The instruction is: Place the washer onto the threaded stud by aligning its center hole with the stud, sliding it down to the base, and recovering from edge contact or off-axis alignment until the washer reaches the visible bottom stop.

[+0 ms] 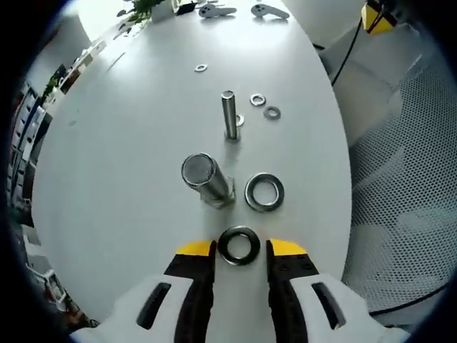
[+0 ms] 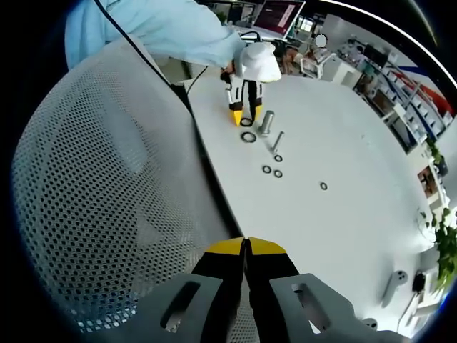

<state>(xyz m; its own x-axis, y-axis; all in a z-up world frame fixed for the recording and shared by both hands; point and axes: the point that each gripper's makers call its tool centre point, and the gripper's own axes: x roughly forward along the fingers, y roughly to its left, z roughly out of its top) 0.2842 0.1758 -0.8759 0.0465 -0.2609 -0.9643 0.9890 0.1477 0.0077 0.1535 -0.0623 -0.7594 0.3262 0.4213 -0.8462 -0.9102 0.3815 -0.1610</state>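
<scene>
At bottom center of the left gripper view, the left tool [image 1: 240, 248] stands wide around a dark washer [image 1: 239, 245] on the desk [image 1: 128, 157]. Above it rises the large stud [image 1: 206, 179]. The right tool [image 2: 245, 246] is pressed closed, empty.

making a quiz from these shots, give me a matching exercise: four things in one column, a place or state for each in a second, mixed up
Things:
1. dark washer
2. large bolt
3. thin stud
4. right tongs

Places or states:
A. upright on the white table, farther away, with small washers beside it
B. shut, near the mesh chair back
C. between the tips of the left tongs
D. standing near the middle, a silver washer lying beside it

Pairs: 1-C, 2-D, 3-A, 4-B
</scene>
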